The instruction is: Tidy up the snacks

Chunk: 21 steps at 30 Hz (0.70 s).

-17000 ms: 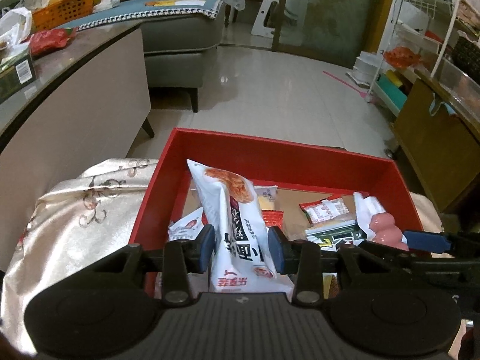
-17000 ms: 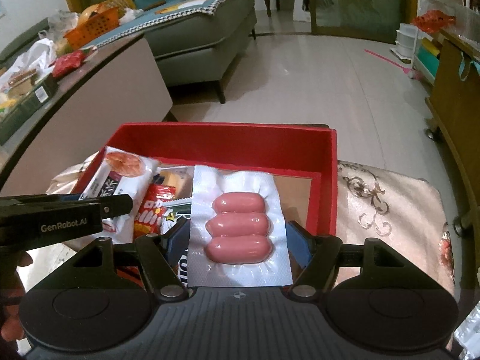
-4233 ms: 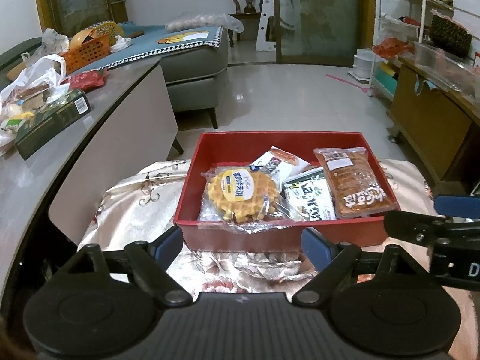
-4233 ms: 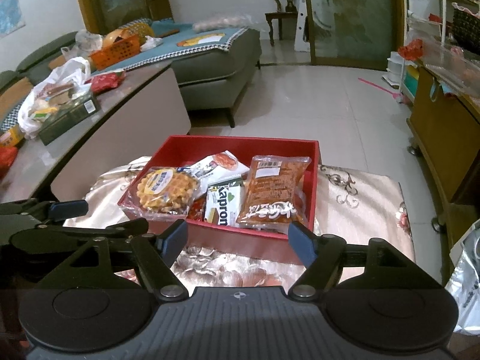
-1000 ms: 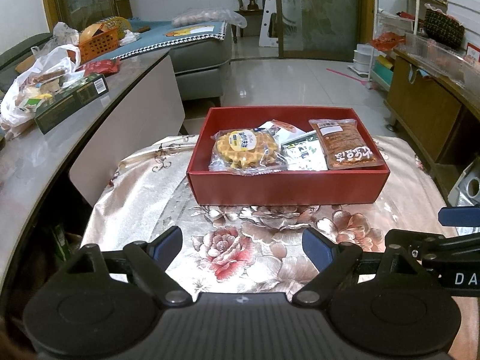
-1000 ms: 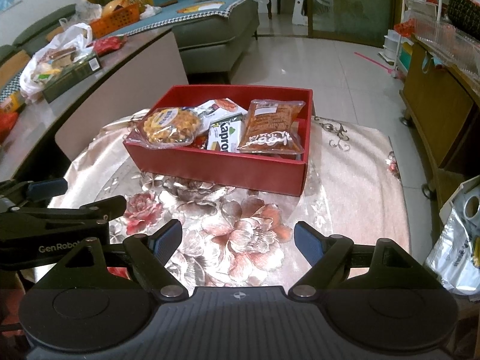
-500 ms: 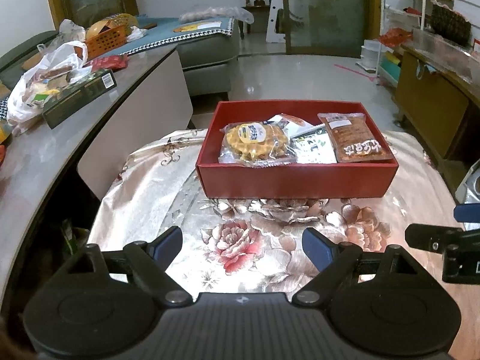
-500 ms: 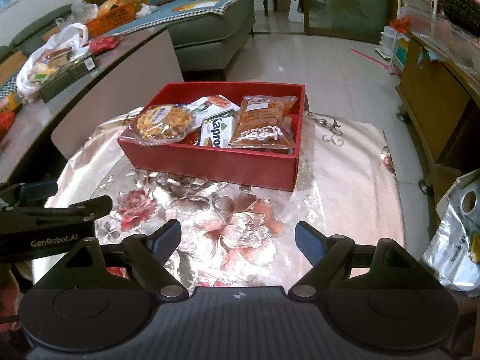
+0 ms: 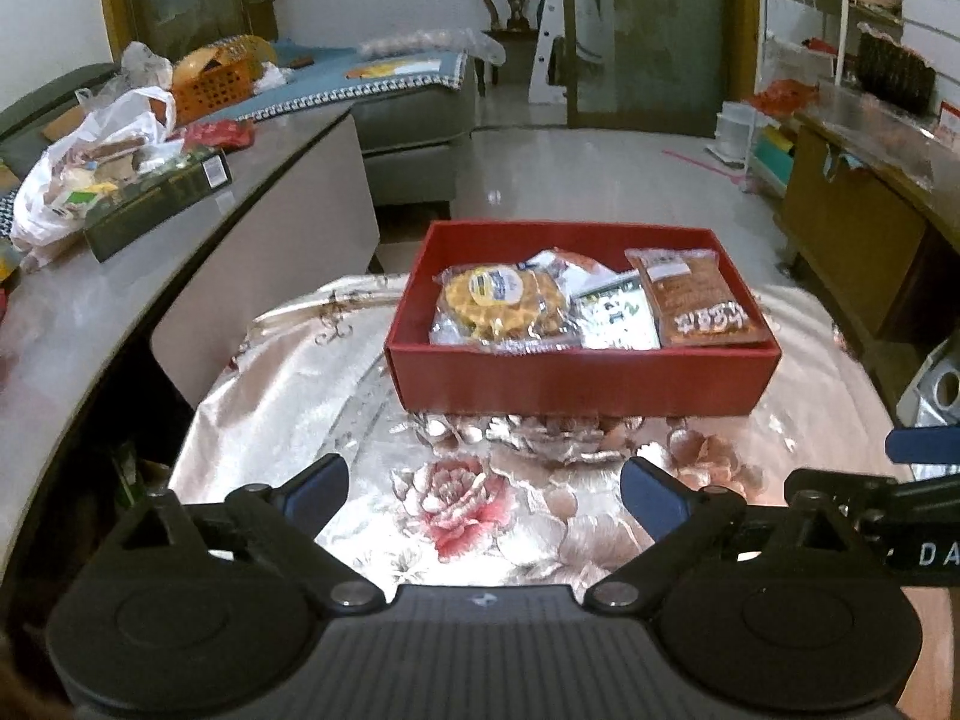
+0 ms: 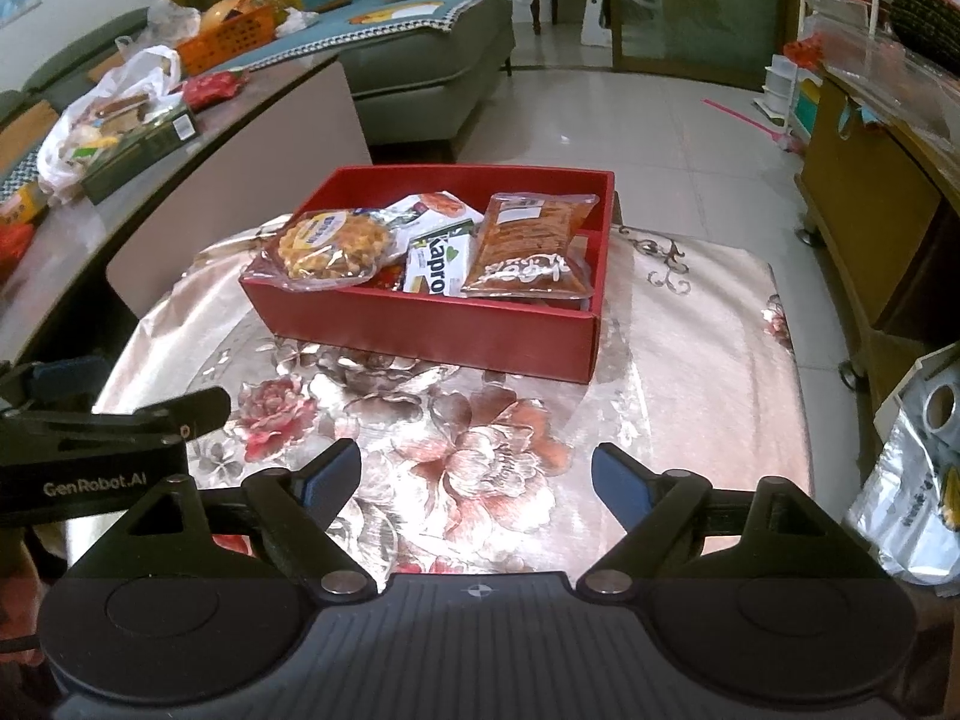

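Two views are noted, left wrist first. The left gripper (image 9: pixel 483 489) is seen with its jaws opening, blue pads spread wide and nothing between them; only the floral satin tablecloth (image 9: pixel 288 396) lies beneath. The red rectangular cardboard box (image 9: pixel 576 375) is set on that cloth, well ahead of the gripper. Inside the box, a clear-wrapped round waffle pack (image 9: pixel 501 306) is laid at its left end, a brown rectangular snack bag (image 9: pixel 696 297) at its right end, and a green-and-white packet (image 9: pixel 615 315) between them. Left of the box, a curved grey counter (image 9: pixel 72 312) bearing a white plastic bag (image 9: pixel 78 162) is seen. The right gripper (image 9: pixel 924 480) is partly visible at the frame's right edge.

Right wrist view: the right gripper (image 10: pixel 477 474) is held wide apart and empty above the cloth (image 10: pixel 690 360). The box (image 10: pixel 432 327) is seen ahead, slightly left, with waffle pack (image 10: pixel 333 243), packet (image 10: pixel 438 261) and brown bag (image 10: pixel 528 246) inside it. The left gripper (image 10: pixel 120 414) is seen near the box's left.
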Tool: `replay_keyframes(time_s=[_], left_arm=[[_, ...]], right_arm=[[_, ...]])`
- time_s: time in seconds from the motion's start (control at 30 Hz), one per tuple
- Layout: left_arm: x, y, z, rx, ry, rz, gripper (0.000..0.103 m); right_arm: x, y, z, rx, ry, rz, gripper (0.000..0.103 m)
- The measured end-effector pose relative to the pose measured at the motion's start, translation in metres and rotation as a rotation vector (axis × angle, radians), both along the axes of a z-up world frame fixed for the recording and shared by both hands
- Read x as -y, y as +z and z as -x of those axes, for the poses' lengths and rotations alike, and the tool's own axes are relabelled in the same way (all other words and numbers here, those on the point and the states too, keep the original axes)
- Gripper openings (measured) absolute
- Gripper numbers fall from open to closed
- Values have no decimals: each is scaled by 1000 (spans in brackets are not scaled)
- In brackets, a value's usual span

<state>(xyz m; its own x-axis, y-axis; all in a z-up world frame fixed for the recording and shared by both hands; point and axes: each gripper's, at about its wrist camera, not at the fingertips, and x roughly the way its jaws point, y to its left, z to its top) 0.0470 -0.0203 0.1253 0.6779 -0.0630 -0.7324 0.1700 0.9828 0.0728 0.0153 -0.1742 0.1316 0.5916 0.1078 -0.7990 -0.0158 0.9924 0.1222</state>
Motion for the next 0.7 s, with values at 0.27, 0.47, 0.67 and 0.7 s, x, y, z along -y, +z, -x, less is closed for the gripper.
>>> replay_keyframes(time_s=[0.27,0.47,0.67,0.7], left_arm=[[-7,16,5,88,11,48,100],[-5,20,10,148,6,44,100],[-4,16,8,139,9,32,100],[-4,17,9,140,8,30,100]], right_arm=[[-1,5,1,27,9,-8,89],[-2,5,0,27,13,-6,89],[-2,4,0,25,9,-4,89],[-2,4,0,23,8,-2,89]])
